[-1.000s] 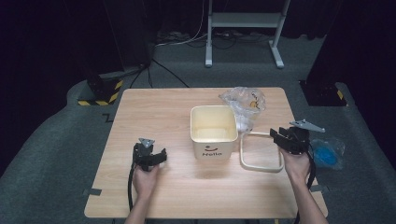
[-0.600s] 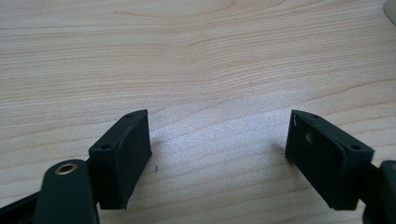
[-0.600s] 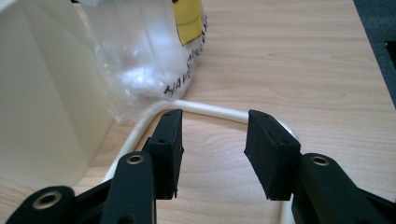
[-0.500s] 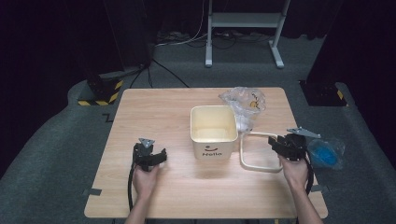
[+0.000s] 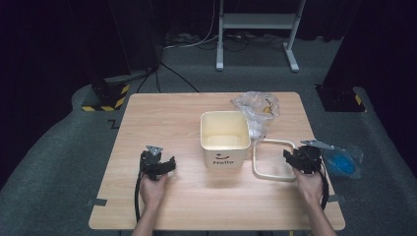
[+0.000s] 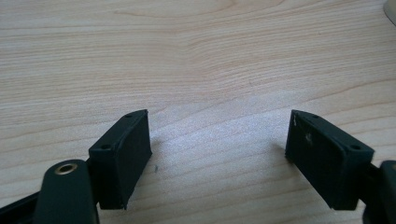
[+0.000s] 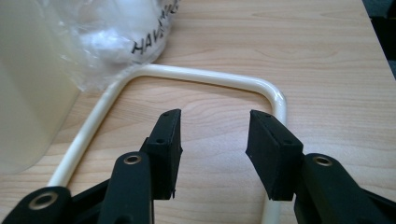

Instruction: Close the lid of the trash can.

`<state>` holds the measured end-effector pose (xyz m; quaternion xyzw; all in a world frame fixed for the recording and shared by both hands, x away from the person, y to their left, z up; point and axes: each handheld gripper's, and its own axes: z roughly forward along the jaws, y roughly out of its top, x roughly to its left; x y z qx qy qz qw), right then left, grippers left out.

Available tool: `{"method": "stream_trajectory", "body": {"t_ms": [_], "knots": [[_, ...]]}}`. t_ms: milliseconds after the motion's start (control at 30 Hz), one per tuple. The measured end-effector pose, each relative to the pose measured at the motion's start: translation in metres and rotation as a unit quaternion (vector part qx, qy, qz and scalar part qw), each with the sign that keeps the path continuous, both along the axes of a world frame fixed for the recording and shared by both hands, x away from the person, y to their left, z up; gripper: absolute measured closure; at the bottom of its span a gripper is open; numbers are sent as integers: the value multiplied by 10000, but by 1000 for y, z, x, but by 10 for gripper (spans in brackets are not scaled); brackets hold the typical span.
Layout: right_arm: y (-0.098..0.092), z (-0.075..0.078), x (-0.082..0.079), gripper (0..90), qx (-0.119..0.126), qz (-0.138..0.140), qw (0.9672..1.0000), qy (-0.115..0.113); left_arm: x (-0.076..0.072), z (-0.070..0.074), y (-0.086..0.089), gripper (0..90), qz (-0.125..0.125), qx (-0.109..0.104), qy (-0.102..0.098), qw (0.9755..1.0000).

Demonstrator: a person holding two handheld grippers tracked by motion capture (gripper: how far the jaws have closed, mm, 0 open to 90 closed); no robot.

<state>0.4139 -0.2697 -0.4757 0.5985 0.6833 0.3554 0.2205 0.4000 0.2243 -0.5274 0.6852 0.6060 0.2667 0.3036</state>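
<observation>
A: We had the right gripper (image 5: 294, 158) low over the cream frame (image 7: 201, 77) lying flat on the table (image 5: 167, 113) just right of the cream bin (image 5: 224, 137). Its jaws had just been opening, stood about half apart, and held nothing; the near right rail ran under the right jaw.

B: And the left gripper (image 6: 217, 154) sat wide open over bare wood, holding nothing.

A: Our worry was the grip. With the frame flat on the wood, one jaw might have ridden over the thin rail and skidded it toward the bin.

B: Or it could have pushed the frame into the clear plastic bag (image 7: 107, 37) touching its far corner.

A: We couldn't read the bag's print fully, nor its contents.

B: The blue thing (image 5: 342, 161) off the table's right edge stayed unclear too.
</observation>
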Motion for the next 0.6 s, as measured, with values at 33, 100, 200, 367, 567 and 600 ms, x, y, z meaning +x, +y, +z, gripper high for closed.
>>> {"method": "stream_trajectory", "body": {"t_ms": [33, 100, 200, 367, 567, 600], "knots": [[-1, -1, 0, 544, -10, -30, 10000, 26, 0, 0, 0, 221, 1, -1, 0, 10000], [-2, -3, 1, 543, -42, -104, 9999, 72, 0, 0, 0, 221, -1, 0, 0, 10000], [-4, -8, 2, 544, -45, -241, 9995, 184, 0, 0, 0, 221, 0, 0, 0, 10000], [-7, -17, 6, 553, -164, -375, 9987, 308, 0, 0, 0, 221, 0, 0, -1, 10000], [-10, -20, 8, 570, -248, -524, 9977, 356, 0, 0, 0, 221, 0, -1, 0, 10000], [-10, -21, 9, 575, -274, -547, 9975, 353, 0, 0, 0, 222, 0, 1, 0, 10000]]}}
